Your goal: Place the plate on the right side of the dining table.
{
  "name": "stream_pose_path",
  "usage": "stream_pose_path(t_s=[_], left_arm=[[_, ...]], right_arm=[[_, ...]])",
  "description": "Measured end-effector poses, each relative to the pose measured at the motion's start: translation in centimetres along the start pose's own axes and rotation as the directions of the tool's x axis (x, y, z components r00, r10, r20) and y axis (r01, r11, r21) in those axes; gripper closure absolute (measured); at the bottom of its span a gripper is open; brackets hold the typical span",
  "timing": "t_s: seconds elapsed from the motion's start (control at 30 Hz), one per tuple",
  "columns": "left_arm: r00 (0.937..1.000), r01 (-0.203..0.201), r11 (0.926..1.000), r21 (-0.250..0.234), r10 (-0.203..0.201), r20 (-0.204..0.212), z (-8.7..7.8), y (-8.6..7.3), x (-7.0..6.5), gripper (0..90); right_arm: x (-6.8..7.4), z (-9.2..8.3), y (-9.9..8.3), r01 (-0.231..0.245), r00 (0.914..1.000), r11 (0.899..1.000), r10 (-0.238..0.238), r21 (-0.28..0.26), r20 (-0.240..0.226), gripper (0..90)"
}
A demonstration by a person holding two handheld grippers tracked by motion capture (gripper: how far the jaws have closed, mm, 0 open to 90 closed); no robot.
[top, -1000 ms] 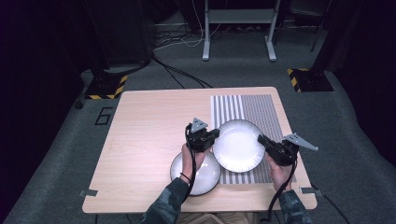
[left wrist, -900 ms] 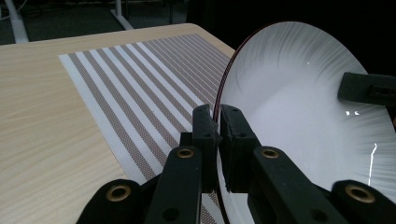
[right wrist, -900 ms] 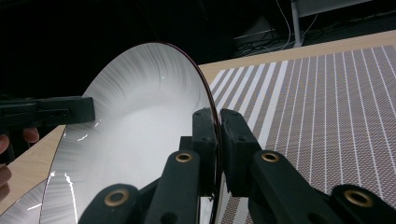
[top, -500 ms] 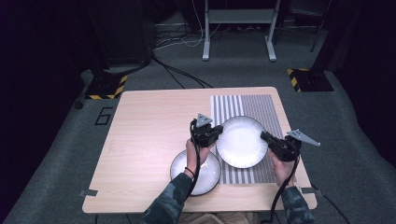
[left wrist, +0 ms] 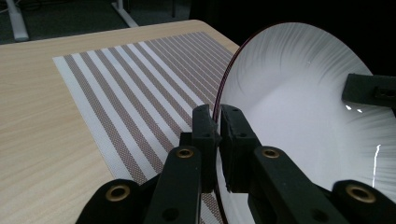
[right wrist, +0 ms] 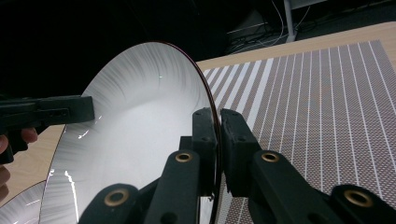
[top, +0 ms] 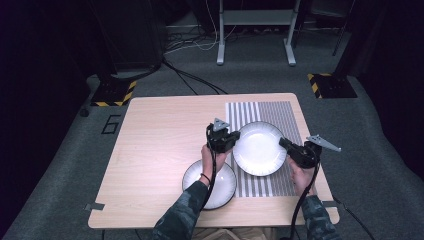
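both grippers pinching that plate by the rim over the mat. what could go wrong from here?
1. Thin hold: the left gripper and right gripper each clamp only the edge of the glossy white plate. If the hands move unevenly, the rim could slip out of one pair of jaws.
2. A second plate sits beside the striped placemat, under the left forearm. A low swing that way might knock the two together.
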State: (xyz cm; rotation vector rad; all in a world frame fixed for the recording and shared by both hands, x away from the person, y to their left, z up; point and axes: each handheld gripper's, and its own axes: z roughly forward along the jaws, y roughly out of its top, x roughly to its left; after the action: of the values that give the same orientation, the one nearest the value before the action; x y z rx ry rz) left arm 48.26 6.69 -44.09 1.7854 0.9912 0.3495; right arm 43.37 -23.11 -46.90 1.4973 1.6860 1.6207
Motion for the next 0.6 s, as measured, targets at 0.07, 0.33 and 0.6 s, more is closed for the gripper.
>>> stream_pose_path(t_s=[0.07, 0.33, 0.6], left_arm=[[1.0000, -0.002, 1.0000, 0.008, 0.002, -0.003, 0.3, 0.2, 0.1, 84.7], [0.9999, -0.001, 0.9998, 0.021, 0.001, -0.011, 1.7, 0.7, 0.5, 84.6], [0.9993, 0.014, 0.9992, 0.038, -0.013, -0.034, 3.0, 1.0, 0.9, 84.4]], right_arm=[[-0.3, 0.3, 0.0, -0.004, 1.0000, 1.000, 0.004, 0.003, 0.000, 85.1], [-1.2, 1.2, 0.5, -0.009, 0.9999, 1.000, 0.009, 0.012, 0.011, 85.0], [-2.3, 2.3, 0.9, -0.017, 0.9997, 0.999, 0.016, 0.030, 0.015, 84.7]])
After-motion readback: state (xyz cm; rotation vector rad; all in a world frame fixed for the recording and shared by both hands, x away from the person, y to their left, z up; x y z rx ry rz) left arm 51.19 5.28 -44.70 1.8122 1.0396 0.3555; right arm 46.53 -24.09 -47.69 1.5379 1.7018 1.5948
